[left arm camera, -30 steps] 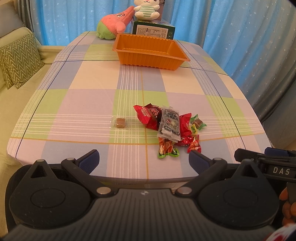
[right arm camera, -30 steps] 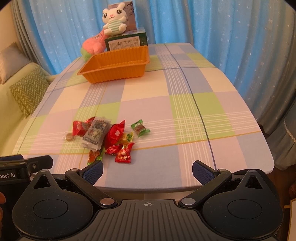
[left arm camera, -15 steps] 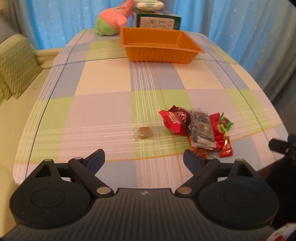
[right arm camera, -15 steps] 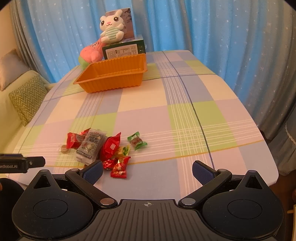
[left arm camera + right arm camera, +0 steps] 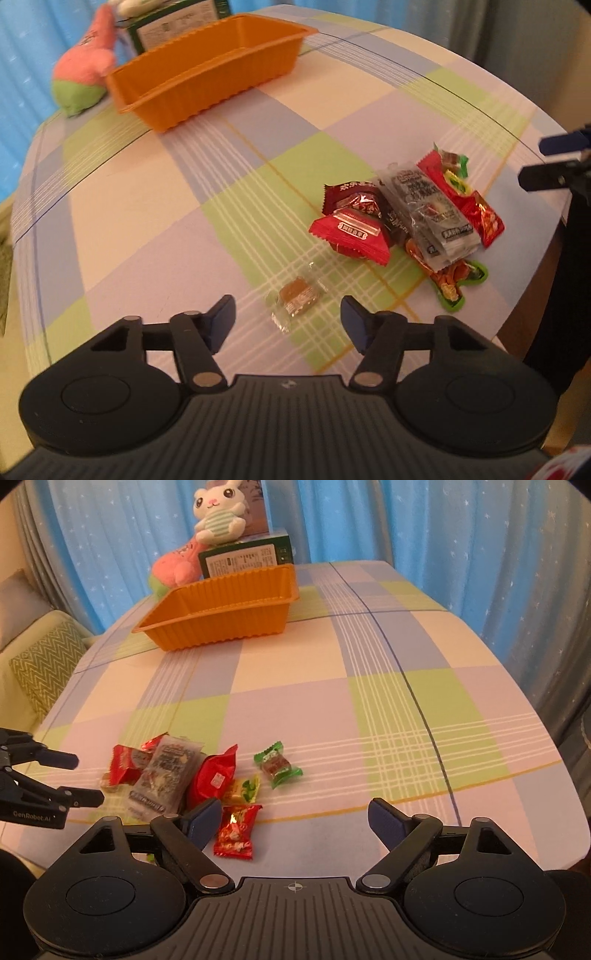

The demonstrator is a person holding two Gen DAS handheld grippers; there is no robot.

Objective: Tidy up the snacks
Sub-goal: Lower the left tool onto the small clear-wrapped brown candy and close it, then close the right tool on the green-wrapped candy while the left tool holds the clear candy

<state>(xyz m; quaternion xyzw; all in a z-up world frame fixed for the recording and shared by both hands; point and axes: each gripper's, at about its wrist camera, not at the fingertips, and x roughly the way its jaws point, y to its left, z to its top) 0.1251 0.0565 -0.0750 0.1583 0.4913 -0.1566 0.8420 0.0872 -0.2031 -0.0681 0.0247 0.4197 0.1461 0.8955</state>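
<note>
Left hand-held gripper (image 5: 288, 317): jaws spread wide, holding nothing; it hangs low over the near edge of the desk, with the small clear-wrapped brown candy (image 5: 297, 297) lying on the cloth between its blue fingertips and touching neither.

Right hand-held gripper (image 5: 295, 821): jaws spread, holding nothing; it sits above the near edge, its left fingertip just beside the red foil candy (image 5: 236, 830).

Snack pile: a loose heap near the near edge of the desk. It comprises a red pillow pack (image 5: 351, 234), a dark red packet (image 5: 351, 194) behind it, a clear grey-printed sachet (image 5: 430, 210) laid across the top, a larger red packet (image 5: 214, 777), a yellow-green sweet (image 5: 243, 788) and an orange snack in a green-edged wrapper (image 5: 452, 278) (partly under the sachet).

Outlier: a green-wrapped candy (image 5: 277, 764) lies just beside the pile, apart from it on the right side.

Orange tray (image 5: 221, 624): stands toward the far edge of the desk, well apart from the snacks; no snack shows inside it.

Desk (image 5: 388, 686): covered with a pastel checked cloth.

Far edge items: a pink and green plush (image 5: 175, 566), a green box (image 5: 245, 557) behind the tray, and a white rabbit plush (image 5: 219, 518) seated on the box.

Surroundings: blue starred curtains (image 5: 369, 517) behind; a zigzag-patterned cushion (image 5: 44, 664) off the left edge.
</note>
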